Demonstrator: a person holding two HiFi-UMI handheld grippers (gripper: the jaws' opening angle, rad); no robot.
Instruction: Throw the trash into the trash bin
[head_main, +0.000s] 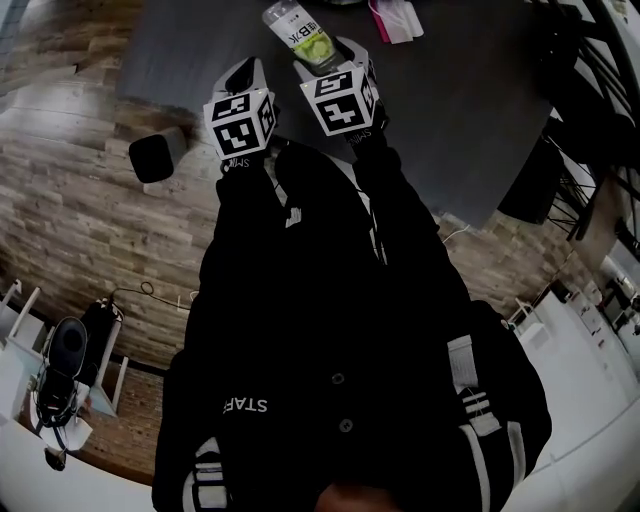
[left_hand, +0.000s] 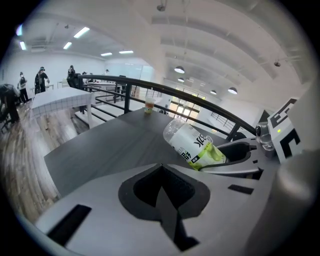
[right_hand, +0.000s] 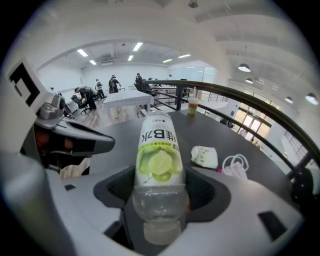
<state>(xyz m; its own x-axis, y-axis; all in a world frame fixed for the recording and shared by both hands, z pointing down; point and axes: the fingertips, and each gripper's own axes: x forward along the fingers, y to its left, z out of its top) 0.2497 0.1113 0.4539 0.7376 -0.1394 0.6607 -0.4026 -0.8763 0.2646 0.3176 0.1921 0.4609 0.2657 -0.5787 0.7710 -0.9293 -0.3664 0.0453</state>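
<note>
Right gripper (right_hand: 159, 210) was clamped on the clear end of the green-labelled drink bottle (right_hand: 159, 165), left gripper (left_hand: 162, 200) shut and empty beside it, both above the dark table (right_hand: 115, 135); carrying to the bin would want a firm squeeze, bottle level.

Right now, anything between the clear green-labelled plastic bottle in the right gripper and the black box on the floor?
Yes: the shut, empty left gripper hangs beside the clear green-labelled plastic bottle, toward the black box, likely the bin. Nothing else visible.
</note>
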